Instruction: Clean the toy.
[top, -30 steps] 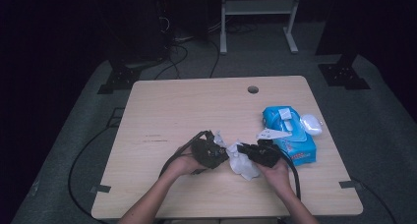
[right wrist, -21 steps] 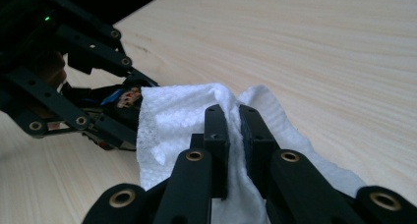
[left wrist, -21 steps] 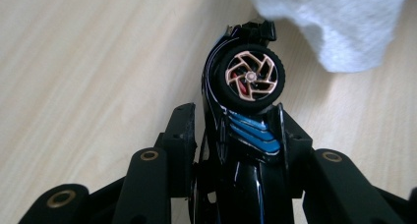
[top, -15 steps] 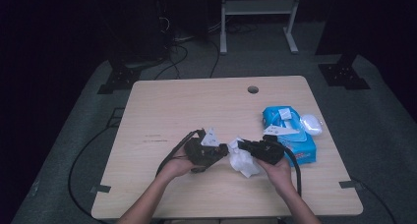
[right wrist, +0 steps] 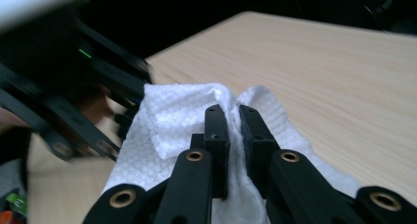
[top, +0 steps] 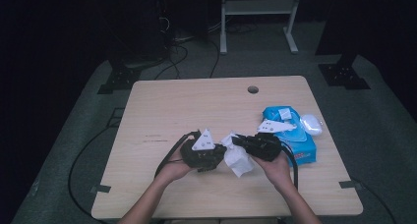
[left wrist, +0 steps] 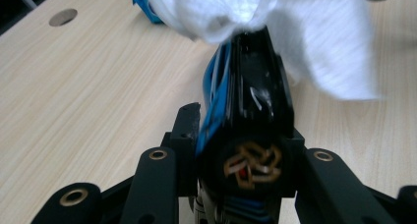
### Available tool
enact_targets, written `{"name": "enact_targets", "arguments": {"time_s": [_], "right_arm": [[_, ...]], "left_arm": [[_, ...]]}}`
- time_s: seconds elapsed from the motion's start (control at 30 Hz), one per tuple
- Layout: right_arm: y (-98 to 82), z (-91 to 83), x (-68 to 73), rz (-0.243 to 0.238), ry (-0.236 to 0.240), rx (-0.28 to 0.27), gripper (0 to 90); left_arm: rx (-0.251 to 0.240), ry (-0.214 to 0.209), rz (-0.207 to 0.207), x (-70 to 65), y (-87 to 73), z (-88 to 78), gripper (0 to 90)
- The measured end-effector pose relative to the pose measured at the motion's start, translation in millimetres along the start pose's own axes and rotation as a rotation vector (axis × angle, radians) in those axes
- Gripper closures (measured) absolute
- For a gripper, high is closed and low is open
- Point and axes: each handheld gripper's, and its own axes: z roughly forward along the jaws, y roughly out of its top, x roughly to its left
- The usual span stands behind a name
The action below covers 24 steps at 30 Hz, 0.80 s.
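Observation:
My left gripper point(top: 201, 153) is shut on a black elongated object with a blue stripe point(left wrist: 255, 76), which points away from the camera in the left gripper view. A white wipe point(top: 237, 157) is draped over that object's far end point(left wrist: 314, 42). My right gripper point(top: 260, 145) faces the left one and is shut on the wipe point(right wrist: 177, 116), with the cloth pinched between its two pads point(right wrist: 233, 116). In the right gripper view the left gripper point(right wrist: 64, 86) is a dark blur at the left. Both are held just above the wooden table point(top: 196, 106), near its front.
A blue pack of wipes point(top: 295, 135) lies right of the right gripper, with a small white item point(top: 311, 123) at its far side. The table has a round cable hole point(top: 253, 89) near the back edge. Black cables trail off the front left.
Both grippers have lifted a little off the table. The wipe hangs lower between them now.

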Motion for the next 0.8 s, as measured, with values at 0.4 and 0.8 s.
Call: {"name": "enact_targets", "arguments": {"time_s": [0.4,0.8], "right_arm": [[12.2,1.6,21.2,-0.048,0.065,-0.042,82.9],[10.2,-1.1,15.4,-0.029,0.057,-0.041,82.9]], "left_arm": [[-0.021,0.004,0.011,-1.0,0.9,-0.6,64.1],[-0.03,-0.001,0.012,-0.8,4.6,5.3,64.5]]}}
